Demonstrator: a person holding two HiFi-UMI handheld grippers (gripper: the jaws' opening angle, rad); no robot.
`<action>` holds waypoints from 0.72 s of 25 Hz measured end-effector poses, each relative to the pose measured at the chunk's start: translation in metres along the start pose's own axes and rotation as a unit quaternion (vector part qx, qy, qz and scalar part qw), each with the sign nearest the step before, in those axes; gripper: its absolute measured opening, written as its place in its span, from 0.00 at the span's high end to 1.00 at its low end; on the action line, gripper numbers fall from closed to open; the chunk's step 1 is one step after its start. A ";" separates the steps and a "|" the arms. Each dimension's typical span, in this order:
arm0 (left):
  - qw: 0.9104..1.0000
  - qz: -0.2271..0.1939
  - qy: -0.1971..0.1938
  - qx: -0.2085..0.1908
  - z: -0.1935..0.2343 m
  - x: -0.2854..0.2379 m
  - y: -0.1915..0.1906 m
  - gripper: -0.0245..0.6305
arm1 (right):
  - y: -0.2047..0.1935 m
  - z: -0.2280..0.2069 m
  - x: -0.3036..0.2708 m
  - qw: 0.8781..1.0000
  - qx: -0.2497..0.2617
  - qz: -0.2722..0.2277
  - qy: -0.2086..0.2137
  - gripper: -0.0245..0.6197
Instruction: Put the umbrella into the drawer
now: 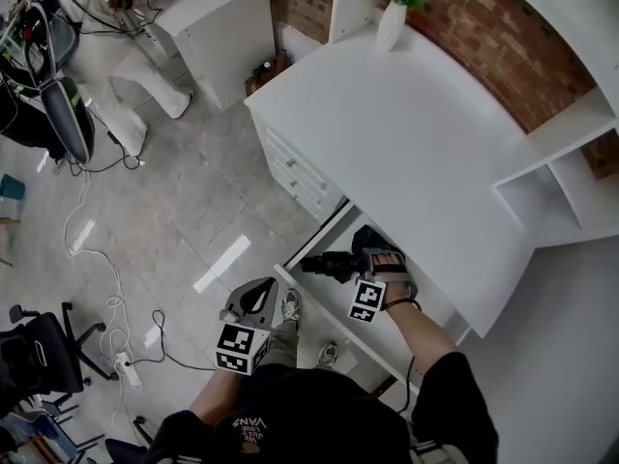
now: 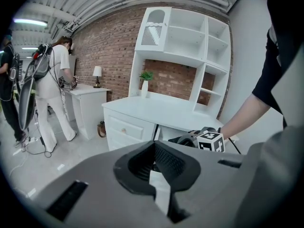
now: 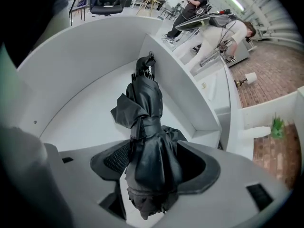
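Note:
A folded black umbrella (image 1: 332,264) lies in the pulled-out white drawer (image 1: 311,301) under the desk. In the right gripper view the umbrella (image 3: 146,122) stretches away across the drawer floor (image 3: 90,113), its near end between my jaws. My right gripper (image 1: 366,259) points steeply down into the drawer and stands open around that end (image 3: 153,177); a dark gap shows beside the fabric on the right. My left gripper (image 1: 254,301) hovers over the floor left of the drawer, shut and empty (image 2: 156,175). From the left gripper view the right gripper (image 2: 192,139) shows at the desk.
The white desk top (image 1: 416,133) carries a potted plant (image 1: 395,13), with shelves (image 1: 561,187) to its right and shut drawers (image 1: 290,167) on its left. Cables and a power strip (image 1: 124,363) lie on the floor. A person (image 2: 54,80) stands at another desk.

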State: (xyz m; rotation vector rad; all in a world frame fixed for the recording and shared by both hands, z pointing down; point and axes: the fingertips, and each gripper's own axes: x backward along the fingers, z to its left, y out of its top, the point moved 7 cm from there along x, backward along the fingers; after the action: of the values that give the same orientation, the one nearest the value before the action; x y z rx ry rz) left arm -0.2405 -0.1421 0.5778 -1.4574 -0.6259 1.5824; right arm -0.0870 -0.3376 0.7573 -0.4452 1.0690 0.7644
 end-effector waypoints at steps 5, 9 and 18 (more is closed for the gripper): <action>1.000 -0.005 0.004 -0.004 -0.003 0.007 0.002 0.95 | -0.005 -0.002 0.018 0.999 -0.035 -0.014 -0.020 0.50; 1.000 -0.013 0.006 -0.010 -0.010 0.016 0.004 0.95 | -0.009 -0.007 0.042 0.995 -0.082 -0.034 -0.051 0.52; 0.999 -0.030 0.007 -0.017 -0.037 0.032 0.005 0.95 | -0.023 -0.009 0.094 0.973 -0.187 -0.062 -0.119 0.75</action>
State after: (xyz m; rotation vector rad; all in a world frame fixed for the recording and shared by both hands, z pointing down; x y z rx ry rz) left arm -0.2037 -0.1251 0.5498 -1.4607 -0.6862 1.5195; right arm -0.0504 -0.3269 0.6682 -0.7145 0.6669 0.8867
